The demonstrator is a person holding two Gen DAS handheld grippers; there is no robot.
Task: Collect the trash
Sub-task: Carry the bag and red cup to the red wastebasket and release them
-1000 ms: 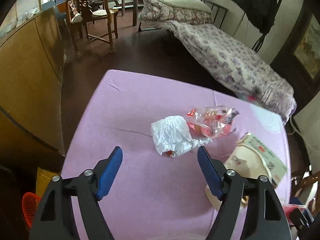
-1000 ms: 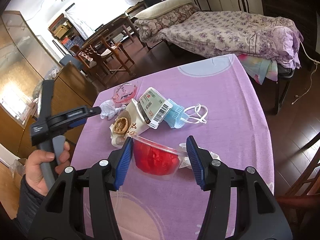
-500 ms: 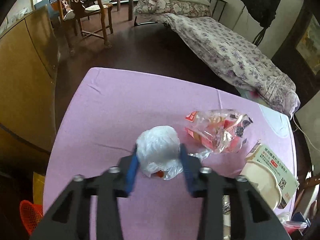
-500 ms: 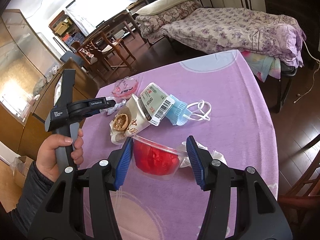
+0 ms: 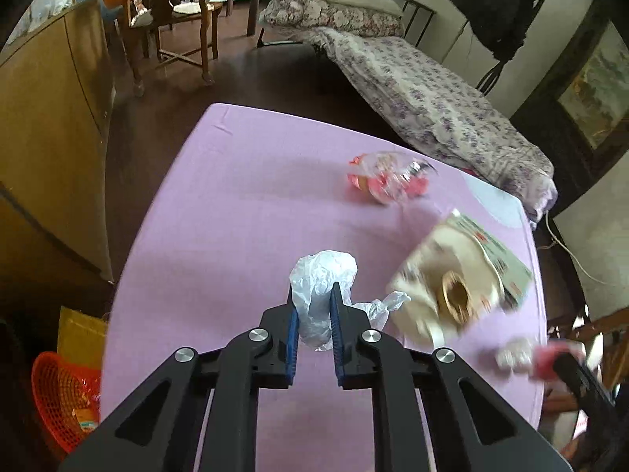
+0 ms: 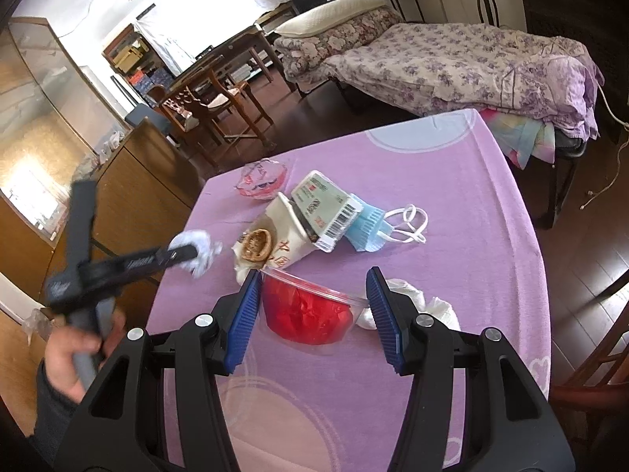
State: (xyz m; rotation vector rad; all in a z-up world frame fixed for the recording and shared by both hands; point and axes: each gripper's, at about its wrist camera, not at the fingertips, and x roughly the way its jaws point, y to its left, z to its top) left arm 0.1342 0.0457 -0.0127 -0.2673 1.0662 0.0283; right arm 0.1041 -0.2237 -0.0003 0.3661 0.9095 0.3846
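My left gripper [image 5: 313,295] has its jaws closing tight on a crumpled white plastic bag [image 5: 324,271], with both blue pads pressing its sides. In the right wrist view the same gripper [image 6: 188,253] carries the bag [image 6: 198,244] just above the left edge of the purple table [image 6: 452,181]. My right gripper [image 6: 314,275] is shut on a clear plastic cup [image 6: 304,314] stuffed with red material, its rim spanning pad to pad. Left on the table are a pink snack wrapper [image 5: 387,185], a paper bag with a walnut shell [image 6: 259,244], a carton [image 6: 328,208] and a blue face mask [image 6: 367,226].
White tissue [image 6: 409,299] lies just right of the cup. An orange mesh basket [image 5: 63,389] and a yellow bag [image 5: 80,338] stand on the floor left of the table. A wooden cabinet [image 5: 47,137] is on the left, and a bed [image 5: 432,110] lies beyond.
My left gripper went from open around the white bag to shut on it, then drew back with it toward the table's near left. The right gripper and cup kept still.
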